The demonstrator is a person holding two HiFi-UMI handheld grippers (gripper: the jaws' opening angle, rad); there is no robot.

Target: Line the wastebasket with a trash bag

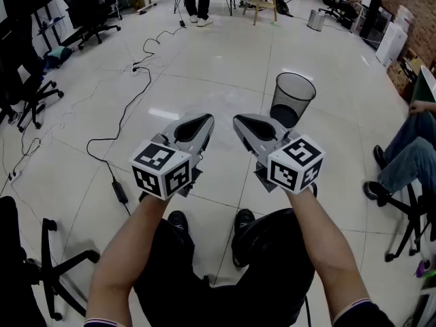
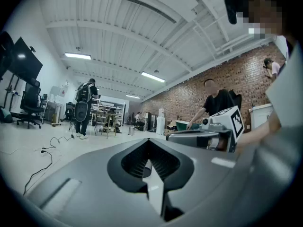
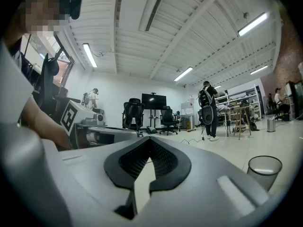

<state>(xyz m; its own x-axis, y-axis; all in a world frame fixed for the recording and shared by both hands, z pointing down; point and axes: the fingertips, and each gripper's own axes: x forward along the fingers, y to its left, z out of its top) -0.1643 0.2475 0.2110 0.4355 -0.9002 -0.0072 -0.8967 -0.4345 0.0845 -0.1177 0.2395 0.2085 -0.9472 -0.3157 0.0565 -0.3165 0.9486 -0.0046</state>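
From above, a person holds the left gripper [image 1: 203,121] and the right gripper [image 1: 243,122] side by side over the pale tiled floor [image 1: 225,53], both level and pointing forward. The fingers of each are pressed together with nothing between them. The wastebasket [image 1: 294,96], black mesh, stands upright and open on the floor beyond the right gripper's tips and a little to their right. It is apart from both tools. A black cable [image 1: 122,118] snakes across the tiles to the left, and a seated person's legs [image 1: 402,157] show at the right edge.

The left gripper view shows its dark ribbed fingers [image 2: 135,162] closed to a thin seam around an empty oval recess. A small grey shape [image 2: 147,167] seen through that recess may be the wastebasket, though the view is too poor to be sure. The right gripper's marker cube [image 2: 235,120] sits just to the right. A person with a backpack [image 2: 85,109] stands far across the room.

In the right gripper view the fingers [image 3: 165,161] likewise meet at the tip, gripping nothing. The wastebasket [image 3: 265,170] stands low at the right, well clear of the closed tips, its rim open to the ceiling. The left gripper's marker cube [image 3: 70,116] shows at the left, with office chairs [image 3: 133,112] behind.
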